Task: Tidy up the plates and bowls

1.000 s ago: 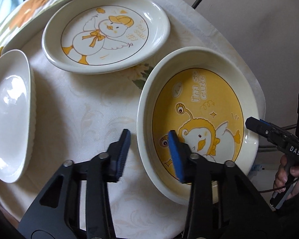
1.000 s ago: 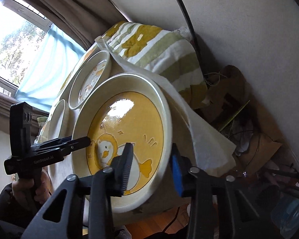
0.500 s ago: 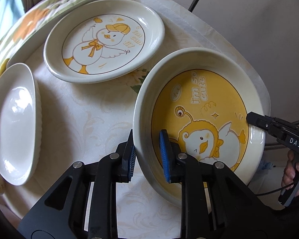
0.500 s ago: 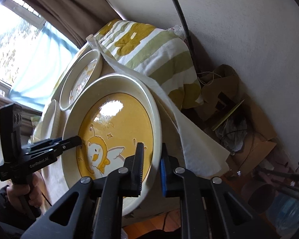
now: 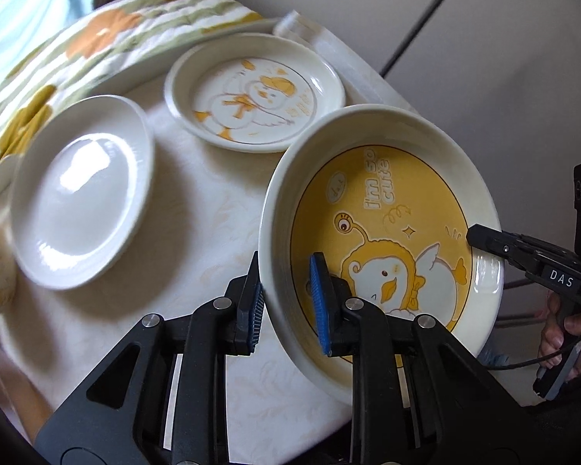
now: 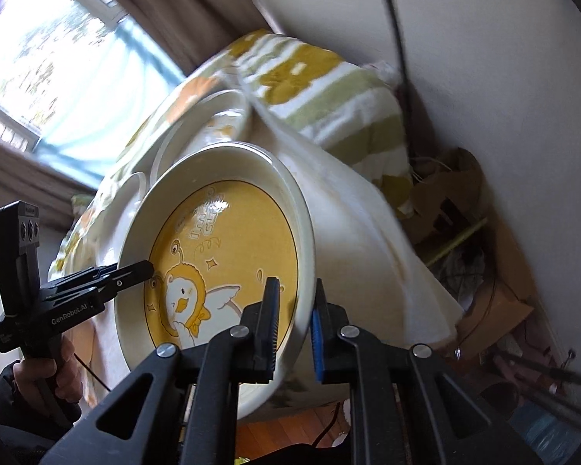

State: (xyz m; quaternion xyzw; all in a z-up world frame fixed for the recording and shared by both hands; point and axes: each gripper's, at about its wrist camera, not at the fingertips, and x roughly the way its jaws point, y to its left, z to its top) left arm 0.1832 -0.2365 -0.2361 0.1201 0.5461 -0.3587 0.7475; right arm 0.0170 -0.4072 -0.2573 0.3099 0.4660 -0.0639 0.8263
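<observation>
both grippers, left gripper and right gripper, clamp opposite rims of the yellow bowl (tilted); white plate lies left of the left one.

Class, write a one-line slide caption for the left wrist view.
Both grippers, left and right, clamp opposite rims of the yellow duck bowl beside two plates.

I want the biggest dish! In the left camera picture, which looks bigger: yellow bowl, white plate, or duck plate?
1. Yellow bowl, though it is nearest the camera.
2. White plate.
3. Duck plate, farthest back, so its real size is unsure.
</observation>
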